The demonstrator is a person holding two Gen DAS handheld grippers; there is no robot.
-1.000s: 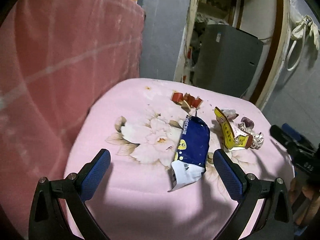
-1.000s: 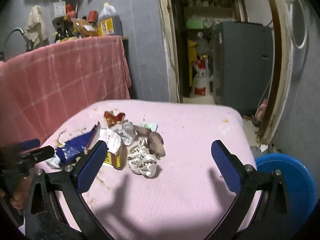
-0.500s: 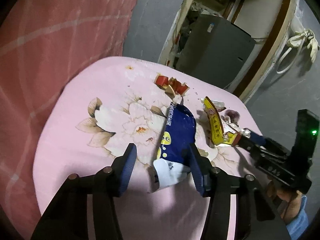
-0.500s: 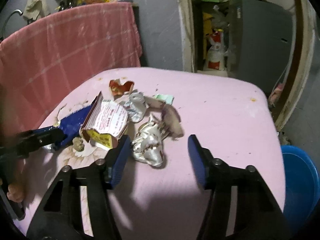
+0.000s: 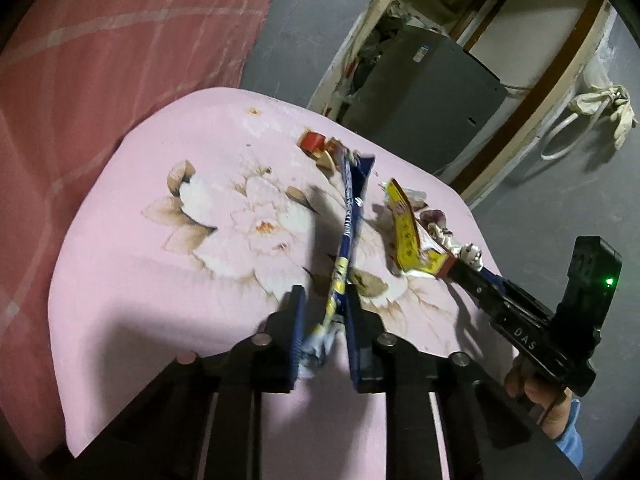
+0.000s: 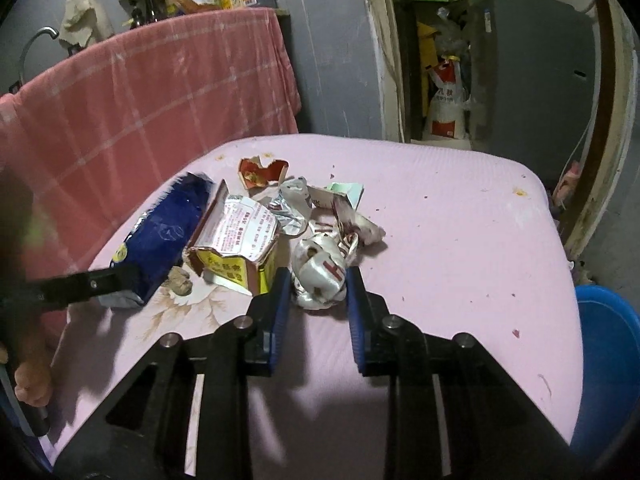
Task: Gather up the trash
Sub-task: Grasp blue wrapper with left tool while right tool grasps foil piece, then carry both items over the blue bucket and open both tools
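A blue snack wrapper (image 5: 352, 216) lies on the pink flowered cloth (image 5: 180, 280), lifted on edge. My left gripper (image 5: 324, 300) has its jaws closing tight on the wrapper's white torn end. In the right wrist view the same blue wrapper (image 6: 168, 232) sits left of a torn yellow carton (image 6: 236, 240). A crumpled white wrapper (image 6: 320, 276) fills the gap of my right gripper (image 6: 316, 280), whose jaws are closing with both pads against it. More foil scraps (image 6: 296, 208) and a torn red piece (image 6: 262, 170) lie behind.
A blue bucket (image 6: 608, 360) stands on the floor past the cloth's right edge. A red checked cloth (image 6: 140, 100) hangs at the left, with bottles on top. A grey cabinet (image 6: 528, 80) stands in the doorway behind. A hand (image 5: 536, 392) holds the right gripper's handle.
Both grippers went from wide open to closed. The left closed on the blue wrapper and tipped it on edge; the right closed around the crumpled white wrapper.
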